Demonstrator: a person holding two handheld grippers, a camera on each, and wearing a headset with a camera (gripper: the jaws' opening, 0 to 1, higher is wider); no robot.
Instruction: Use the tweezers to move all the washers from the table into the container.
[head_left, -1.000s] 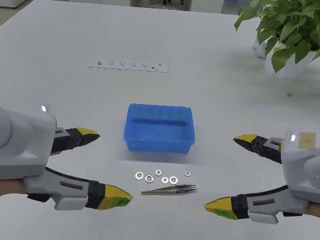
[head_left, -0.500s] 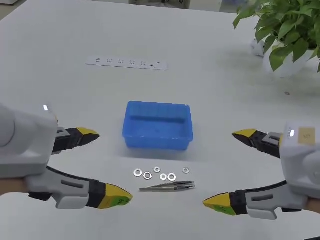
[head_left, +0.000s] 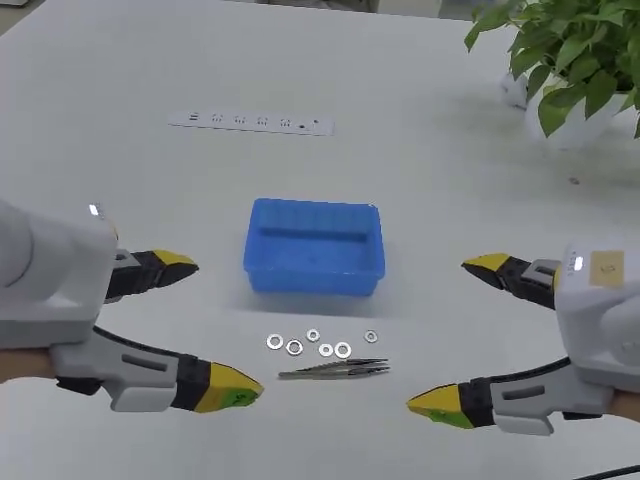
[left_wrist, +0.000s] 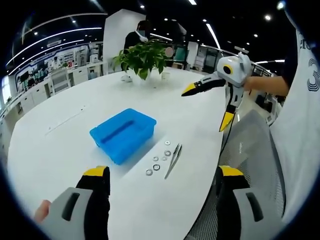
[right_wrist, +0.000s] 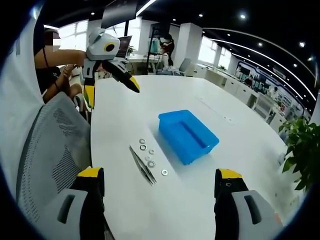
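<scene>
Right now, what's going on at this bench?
A person holds the left gripper and the right gripper open above the white table, one on each side of the work, gripping nothing. The tweezers lie untouched on the table, just on the near side of six washers. The blue container sits behind them and looks empty, so no washer has been moved yet.

head view: high, looking down | gripper views: low, near, facing each other | shared: container (head_left: 315, 247)
</scene>
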